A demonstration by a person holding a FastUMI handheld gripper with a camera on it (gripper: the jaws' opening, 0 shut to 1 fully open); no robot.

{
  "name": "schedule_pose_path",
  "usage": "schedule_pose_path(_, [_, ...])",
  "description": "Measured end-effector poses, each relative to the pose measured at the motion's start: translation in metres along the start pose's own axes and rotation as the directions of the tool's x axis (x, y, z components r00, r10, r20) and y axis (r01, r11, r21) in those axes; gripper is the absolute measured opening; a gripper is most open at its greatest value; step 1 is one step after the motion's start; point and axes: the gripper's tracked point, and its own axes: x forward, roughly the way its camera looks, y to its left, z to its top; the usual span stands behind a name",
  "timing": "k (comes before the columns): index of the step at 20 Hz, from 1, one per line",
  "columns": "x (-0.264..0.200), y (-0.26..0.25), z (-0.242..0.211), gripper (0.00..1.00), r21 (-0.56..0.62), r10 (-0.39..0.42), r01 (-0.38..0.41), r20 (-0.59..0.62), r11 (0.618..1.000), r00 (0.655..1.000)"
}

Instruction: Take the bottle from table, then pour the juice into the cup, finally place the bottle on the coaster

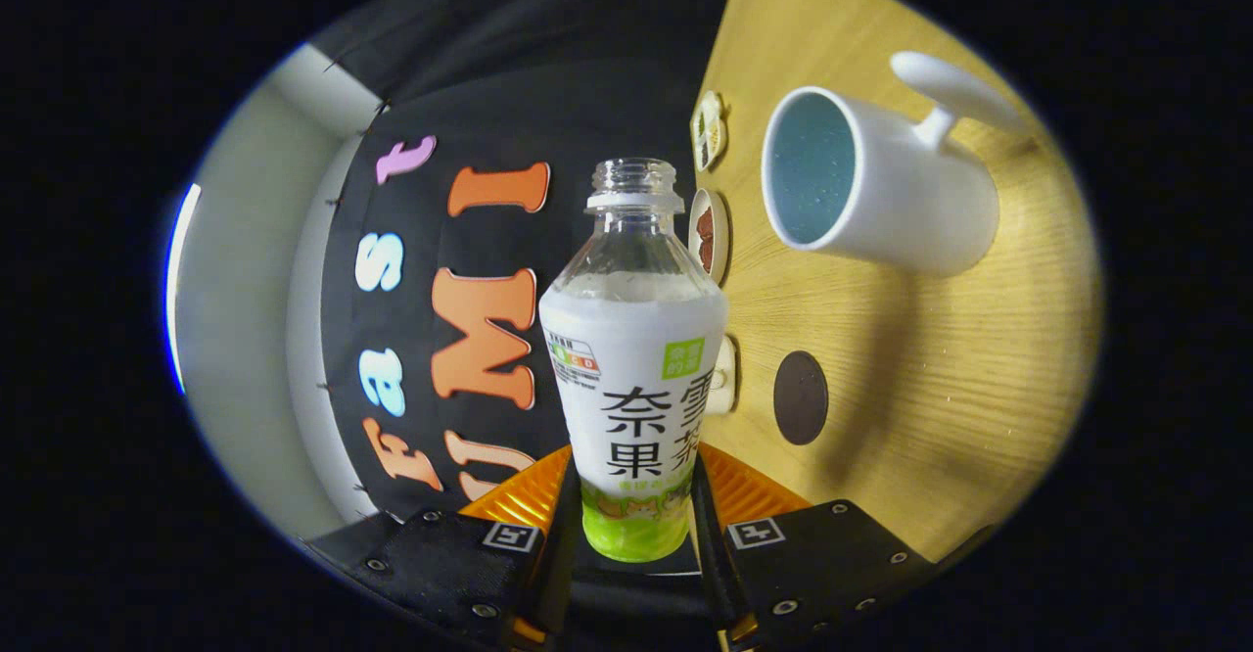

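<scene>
Clamping the capless white-labelled clear plastic bottle (634, 368), the tool (634, 525) seemingly aims its neck beside, not into, the white ceramic cup (881, 192).

The only writing that can be made out stands on the white label (636, 407) of the bottle (634, 378), which the tool (633, 497) clamps low down with both fingers against its sides. Four large dark characters sit in two rows at the label's middle. A green badge (683, 358) with small pale characters lies at 1 o'clock from them, and a small colour-graded rating strip (574, 358) at 11 o'clock. Fine print below is too small to tell. One square black-and-white coded marker (512, 535) sits on the tool at 7 o'clock from the bottle's base, another (755, 533) at 5 o'clock.
</scene>
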Motion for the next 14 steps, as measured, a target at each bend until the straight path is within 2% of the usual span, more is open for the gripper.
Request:
schedule_pose_path(2, [0.003,0.001,-0.002,0.55,-0.139,0.030,-0.028,0.014,0.990,0.999])
schedule_pose_path(4, [0.011,0.004,-0.019,0.55,-0.299,0.044,-0.044,-0.006,0.953,0.999])
schedule_pose_path(7, [0.021,0.000,-0.024,0.55,-0.534,0.055,-0.054,-0.013,0.844,0.998])
schedule_pose_path(11, [0.023,0.002,-0.015,0.55,-0.696,0.102,-0.073,0.000,0.714,0.995])
schedule_pose_path(14, [0.028,0.007,-0.010,0.55,-0.799,0.129,-0.078,-0.001,0.597,0.992])
